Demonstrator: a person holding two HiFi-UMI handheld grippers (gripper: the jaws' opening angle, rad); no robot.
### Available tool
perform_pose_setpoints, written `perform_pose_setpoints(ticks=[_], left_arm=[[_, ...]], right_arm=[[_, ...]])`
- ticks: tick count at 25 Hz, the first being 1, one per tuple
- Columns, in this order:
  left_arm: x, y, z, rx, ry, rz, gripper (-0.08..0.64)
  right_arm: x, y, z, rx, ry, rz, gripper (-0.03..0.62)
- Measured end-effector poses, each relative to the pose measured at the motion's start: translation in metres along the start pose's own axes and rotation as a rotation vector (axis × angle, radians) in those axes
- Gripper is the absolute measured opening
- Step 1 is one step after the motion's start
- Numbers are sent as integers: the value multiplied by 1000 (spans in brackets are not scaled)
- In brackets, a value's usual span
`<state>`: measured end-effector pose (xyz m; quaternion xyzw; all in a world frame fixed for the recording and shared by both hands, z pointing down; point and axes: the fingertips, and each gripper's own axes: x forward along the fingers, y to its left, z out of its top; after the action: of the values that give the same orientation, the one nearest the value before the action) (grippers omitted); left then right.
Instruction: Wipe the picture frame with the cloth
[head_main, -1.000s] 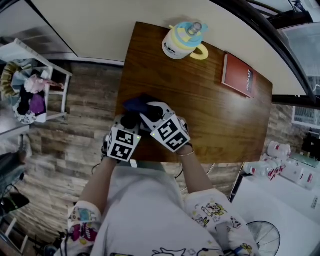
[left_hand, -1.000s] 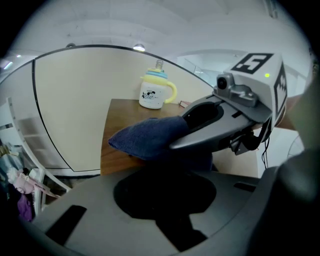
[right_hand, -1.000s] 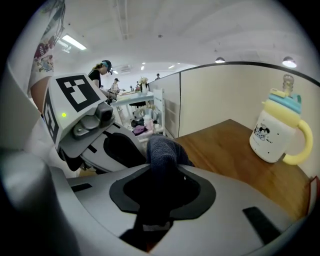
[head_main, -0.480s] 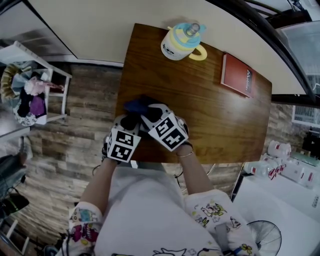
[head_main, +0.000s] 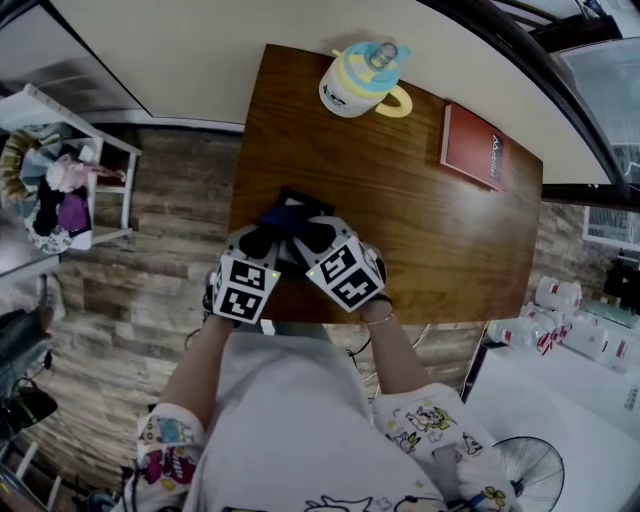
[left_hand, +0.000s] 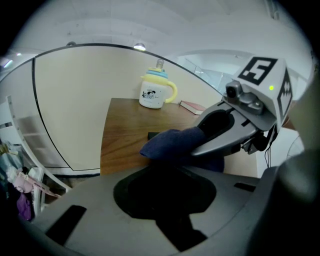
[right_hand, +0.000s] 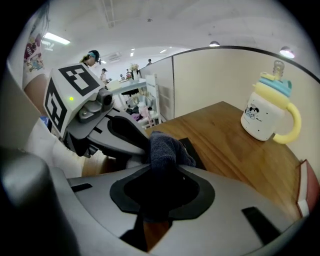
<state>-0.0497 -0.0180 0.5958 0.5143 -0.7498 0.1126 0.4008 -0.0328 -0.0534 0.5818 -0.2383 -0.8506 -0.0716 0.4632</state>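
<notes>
Picture frame (head_main: 310, 204), dark corner showing, rest under cloth (head_main: 277, 217)

Sippy cup (head_main: 355, 80) and red book (head_main: 473, 147) on table (head_main: 420, 230)

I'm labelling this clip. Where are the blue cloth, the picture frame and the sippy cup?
blue cloth (right_hand: 165, 145), right gripper view, bunched middle fold.
picture frame (right_hand: 192, 150), right gripper view, black edge beside the cloth.
sippy cup (head_main: 350, 90), head view, white body.
</notes>
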Motion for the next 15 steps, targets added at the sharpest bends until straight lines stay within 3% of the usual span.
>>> perform_pose_setpoints(ticks=[15], left_arm=[[0, -1, 0, 9, 2, -6, 71]], right_arm=[[-26, -4, -24, 34, 5, -81, 86]])
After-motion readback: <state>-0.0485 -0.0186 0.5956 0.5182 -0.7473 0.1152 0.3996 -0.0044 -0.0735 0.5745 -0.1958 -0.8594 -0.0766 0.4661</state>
